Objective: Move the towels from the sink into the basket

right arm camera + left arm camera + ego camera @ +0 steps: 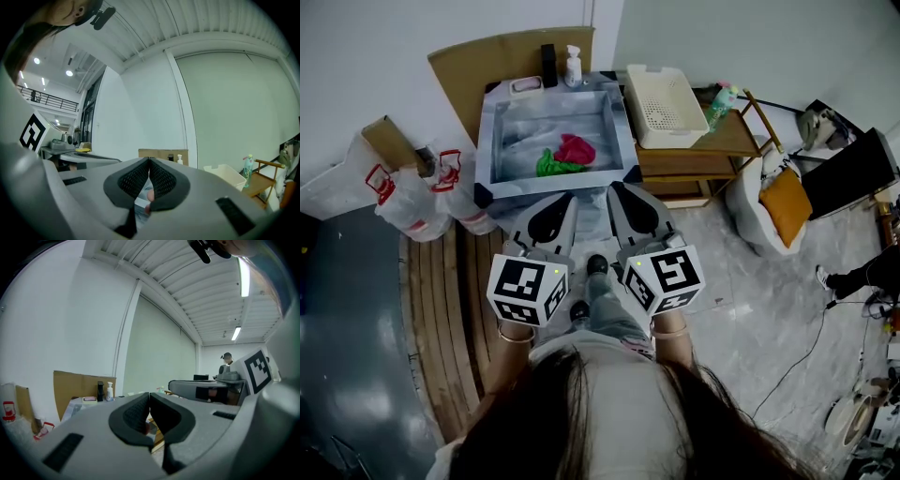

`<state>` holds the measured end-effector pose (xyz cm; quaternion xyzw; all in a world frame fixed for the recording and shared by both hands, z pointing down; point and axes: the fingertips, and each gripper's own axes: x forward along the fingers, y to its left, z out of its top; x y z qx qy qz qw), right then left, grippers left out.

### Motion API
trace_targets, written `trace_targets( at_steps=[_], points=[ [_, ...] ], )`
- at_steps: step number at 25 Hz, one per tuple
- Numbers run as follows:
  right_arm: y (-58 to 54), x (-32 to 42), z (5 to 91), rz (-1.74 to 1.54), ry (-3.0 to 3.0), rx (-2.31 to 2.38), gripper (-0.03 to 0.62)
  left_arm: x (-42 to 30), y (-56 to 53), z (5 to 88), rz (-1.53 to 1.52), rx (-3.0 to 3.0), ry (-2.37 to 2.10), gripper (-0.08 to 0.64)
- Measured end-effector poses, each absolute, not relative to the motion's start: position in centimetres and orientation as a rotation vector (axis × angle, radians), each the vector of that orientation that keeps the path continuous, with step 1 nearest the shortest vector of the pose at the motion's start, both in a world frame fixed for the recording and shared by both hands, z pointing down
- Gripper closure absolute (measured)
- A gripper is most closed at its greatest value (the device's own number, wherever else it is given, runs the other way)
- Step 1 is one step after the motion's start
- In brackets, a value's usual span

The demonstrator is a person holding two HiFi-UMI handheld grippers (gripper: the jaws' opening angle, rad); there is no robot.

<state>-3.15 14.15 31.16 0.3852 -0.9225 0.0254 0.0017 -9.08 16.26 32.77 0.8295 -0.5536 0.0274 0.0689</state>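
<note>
Left gripper (565, 197) and right gripper (614, 187): both clenched with nothing between the jaws. Each gripper view shows its pads meeting at the tips, with only background visible behind them. In the head view they are held side by side, pointing toward 12 o'clock, with tips just short of the near rim of the sink (623, 131). The sink fills the space directly ahead at 12 o'clock. The basket (673, 138) sits on the wooden tabletop touching the sink's 3 o'clock side, at roughly 1 o'clock from the right gripper. Both towels are in the sink, none in the basket, so the transfer has not begun. The red towel (577, 148) is bunched near the sink's centre, at about 12 o'clock from the left gripper and 11 o'clock from the right. The green towel (551, 165) touches it at its 7 o'clock, closer to the near rim, and seems to stretch roughly 9-to-3. Judgement: the left gripper is nearer the green towel, while the red one is about equally far from both. The right gripper has the shorter carry to the basket.
</note>
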Motion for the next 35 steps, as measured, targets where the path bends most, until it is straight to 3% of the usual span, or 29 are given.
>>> trace_targets(
  at_steps=[35],
  points=[
    [-6.7, -9.5, 42.3, 0.150, -2.666, 0.826, 0.565, -14.5, -4.8, 35.5, 0.111, 2.362, -1.750, 0.551]
  ],
)
